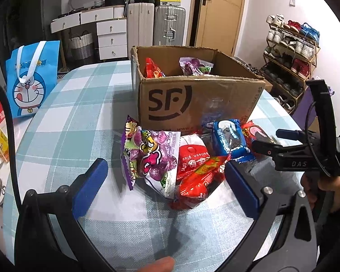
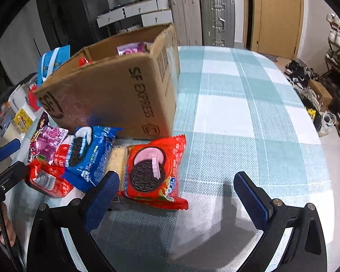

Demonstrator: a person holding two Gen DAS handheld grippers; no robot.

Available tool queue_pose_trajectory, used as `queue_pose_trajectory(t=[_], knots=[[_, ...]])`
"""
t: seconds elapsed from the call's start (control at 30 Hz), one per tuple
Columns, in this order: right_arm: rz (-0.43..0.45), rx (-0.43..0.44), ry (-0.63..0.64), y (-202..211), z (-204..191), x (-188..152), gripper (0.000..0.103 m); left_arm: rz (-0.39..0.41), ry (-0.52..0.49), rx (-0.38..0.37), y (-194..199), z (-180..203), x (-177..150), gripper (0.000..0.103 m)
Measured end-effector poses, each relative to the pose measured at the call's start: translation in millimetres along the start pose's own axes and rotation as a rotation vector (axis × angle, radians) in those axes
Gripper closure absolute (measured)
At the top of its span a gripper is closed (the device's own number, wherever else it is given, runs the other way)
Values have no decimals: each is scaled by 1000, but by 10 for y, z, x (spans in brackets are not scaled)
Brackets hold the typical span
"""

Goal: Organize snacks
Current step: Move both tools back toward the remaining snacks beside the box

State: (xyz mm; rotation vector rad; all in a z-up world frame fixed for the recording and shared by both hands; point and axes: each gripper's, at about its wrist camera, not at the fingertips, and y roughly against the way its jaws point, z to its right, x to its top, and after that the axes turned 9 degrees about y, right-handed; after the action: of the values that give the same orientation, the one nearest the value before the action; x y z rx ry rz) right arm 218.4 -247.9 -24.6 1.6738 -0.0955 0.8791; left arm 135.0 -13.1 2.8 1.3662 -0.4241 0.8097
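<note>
Above tablecloth point(image 2: 238, 104), both tongs point(image 1: 165, 181) point(image 2: 176, 195) agape

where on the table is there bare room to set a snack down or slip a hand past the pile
Bare cloth lies right of the cardboard box and the red oreo pack, out to the table edge. Another bare strip runs between the box and the doraemon bag. Crowded: the snack pile against the box front.

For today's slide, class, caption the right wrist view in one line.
Open right gripper hovers over a red Oreo packet beside the brown cardboard SF box on the checked tablecloth.
</note>
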Motion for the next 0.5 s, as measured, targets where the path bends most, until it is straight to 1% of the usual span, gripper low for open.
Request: queue_pose_trajectory(t=[0.13, 0.2, 0.37, 0.47, 0.5], knots=[[-11, -19, -6, -66, 23, -3, 0, 0, -6, 2, -6, 22, -9, 1], [-11, -7, -14, -73, 20, -8, 0, 0, -9, 7, -11, 31, -16, 1], [-7, -29, 14, -78, -35, -8, 1, -3, -21, 16, -23, 58, -29, 1], [0, -33, 27, -64, -61, -8, 2, -4, -32, 28, -24, 78, -40, 1], [3, -33, 34, -58, -66, -9, 4, -4, -35, 34, -26, 81, -45, 1]])
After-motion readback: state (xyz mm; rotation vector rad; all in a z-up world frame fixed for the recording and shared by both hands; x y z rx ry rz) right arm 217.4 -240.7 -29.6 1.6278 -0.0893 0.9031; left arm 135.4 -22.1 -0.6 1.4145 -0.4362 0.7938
